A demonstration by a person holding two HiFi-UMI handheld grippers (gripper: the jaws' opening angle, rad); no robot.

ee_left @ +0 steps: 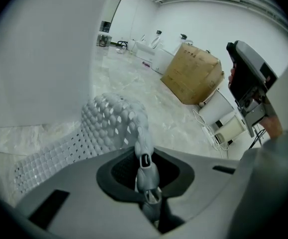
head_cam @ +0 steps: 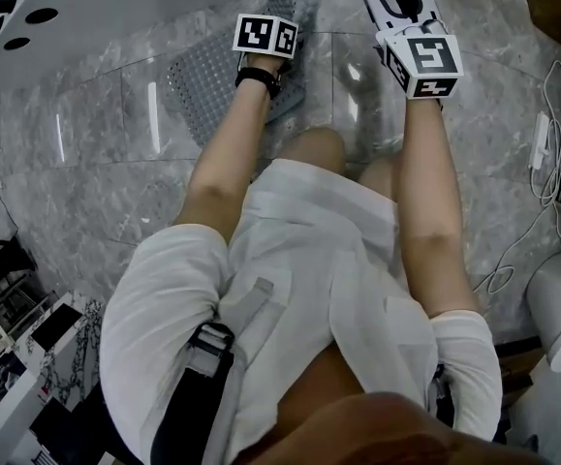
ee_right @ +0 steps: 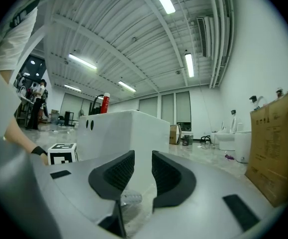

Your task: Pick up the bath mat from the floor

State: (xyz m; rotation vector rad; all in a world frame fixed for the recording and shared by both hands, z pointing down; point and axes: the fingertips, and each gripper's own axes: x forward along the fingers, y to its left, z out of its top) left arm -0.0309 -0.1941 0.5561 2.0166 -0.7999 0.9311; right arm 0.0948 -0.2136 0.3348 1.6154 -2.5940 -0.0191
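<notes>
Your left gripper (ee_left: 144, 169) pinches one edge of the grey bath mat (ee_left: 106, 126) with closed jaws; the rest trails ahead, to their left. Your right gripper (ee_right: 139, 173) stands open, holding nothing.

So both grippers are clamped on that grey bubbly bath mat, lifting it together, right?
Not both. Only the left gripper is clamped on the bath mat, lifting it. The right gripper view shows the right gripper with its fingers apart and nothing between them.
</notes>
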